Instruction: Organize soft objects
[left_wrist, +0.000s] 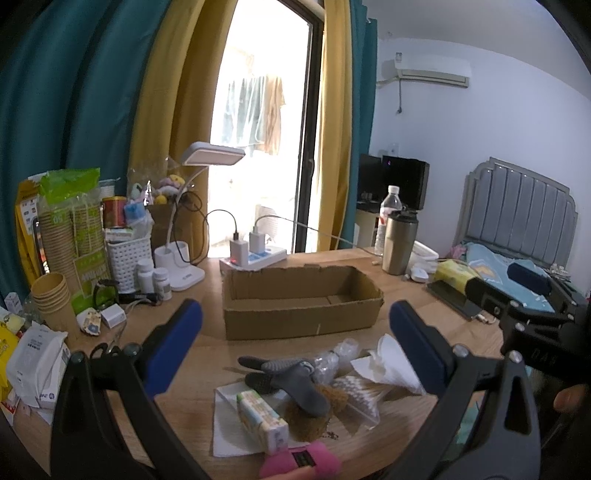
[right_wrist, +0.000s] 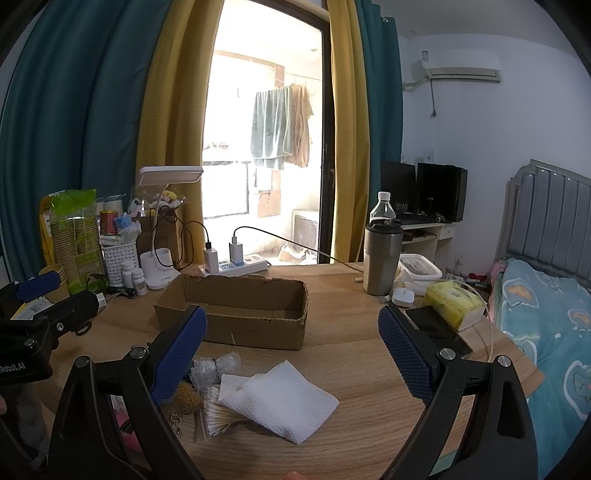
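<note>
A wooden table (right_wrist: 351, 354) holds an empty, open-topped cardboard box (left_wrist: 301, 301) at its centre, probably the container meant for the soft items. Just in front of it lies a loose heap: grey socks (left_wrist: 286, 380), a tissue pack (left_wrist: 262, 421), a pink roll (left_wrist: 301, 459), bubble wrap (right_wrist: 216, 367), a bag of cotton swabs (right_wrist: 218, 411) and a folded white cloth (right_wrist: 280, 400). The left gripper (left_wrist: 295, 349) hovers above the socks, its jaws spread wide and holding nothing. The right gripper (right_wrist: 291, 350) hovers above the cloth, its jaws likewise spread and empty. Both point towards the box, seemingly poised to choose a first item.
</note>
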